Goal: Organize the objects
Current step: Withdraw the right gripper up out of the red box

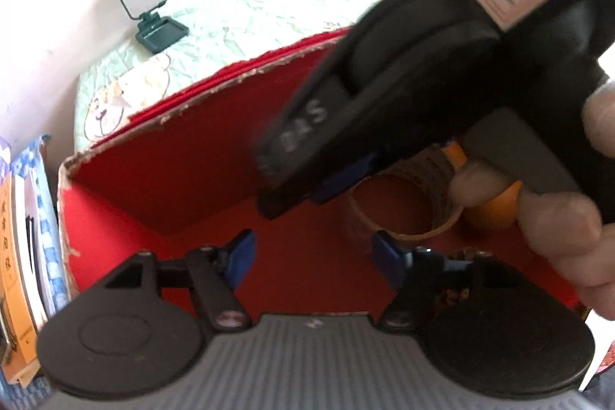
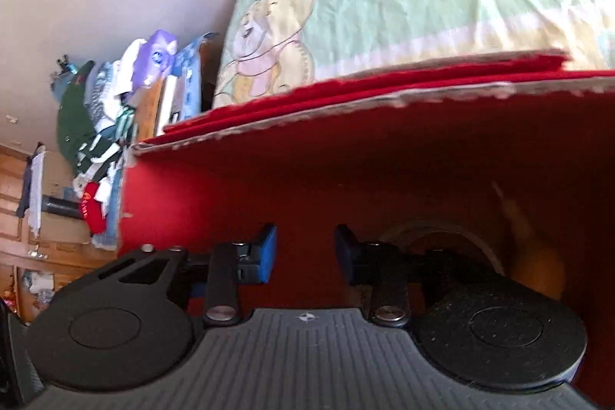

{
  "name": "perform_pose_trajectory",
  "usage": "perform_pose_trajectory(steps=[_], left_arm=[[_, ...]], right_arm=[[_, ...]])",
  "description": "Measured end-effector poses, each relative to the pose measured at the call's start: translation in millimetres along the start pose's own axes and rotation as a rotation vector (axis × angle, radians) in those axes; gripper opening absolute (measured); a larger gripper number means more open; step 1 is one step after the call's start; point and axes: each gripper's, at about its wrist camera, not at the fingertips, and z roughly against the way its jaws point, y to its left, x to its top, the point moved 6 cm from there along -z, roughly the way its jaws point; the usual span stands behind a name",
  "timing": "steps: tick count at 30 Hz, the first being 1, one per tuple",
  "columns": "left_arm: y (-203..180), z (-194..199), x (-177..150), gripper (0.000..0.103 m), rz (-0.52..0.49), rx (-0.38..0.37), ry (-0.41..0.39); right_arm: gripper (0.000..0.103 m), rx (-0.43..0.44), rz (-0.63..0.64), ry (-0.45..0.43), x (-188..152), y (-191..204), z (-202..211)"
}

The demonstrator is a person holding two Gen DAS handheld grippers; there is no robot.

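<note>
In the left wrist view, the left gripper (image 1: 311, 256) is hovering empty with tongs wide over the red box (image 1: 161, 156); right of centre, the tape roll (image 1: 407, 206) is lying flat beside something orange (image 1: 499, 206). The roll is looking light and stiff, best pinched across its wall. The right gripper (image 2: 305, 252) is also gaping empty.

A brown cardboard tape roll (image 1: 403, 210) lies inside the red open-topped cardboard box (image 1: 161, 171), an orange round object (image 1: 497, 208) just right of it. Behind the box, a small square mirror on a green stand (image 1: 148, 10) stands on the green quilted bed (image 1: 269, 2).
</note>
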Motion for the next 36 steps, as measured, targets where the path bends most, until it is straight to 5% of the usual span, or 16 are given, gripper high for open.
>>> perform_pose_trajectory(steps=[3,5,9,13,23,30,36], left_arm=[[2,-4,3,0.071,0.002,0.002,0.004],[2,-7,5,0.071,0.005,0.003,0.010],[3,-9,4,0.072,0.017,0.010,0.015],[1,-10,4,0.073,0.022,0.026,0.019],[10,-14,7,0.073,0.055,0.092,0.010],[14,-16,7,0.073,0.058,0.134,-0.013],[16,-8,0,0.073,0.080,0.171,-0.018]], right_arm=[[0.027,-0.078,0.027,-0.008,-4,-7,10],[0.017,-0.063,0.022,-0.010,-7,-14,11],[0.014,-0.054,0.023,-0.032,-8,-18,7],[0.026,-0.032,0.069,-0.054,-8,-12,11],[0.038,-0.117,0.108,-0.258,-21,-17,59],[0.039,-0.216,0.124,-0.339,-45,-16,76],[0.038,-0.216,0.109,-0.340,-57,-16,79]])
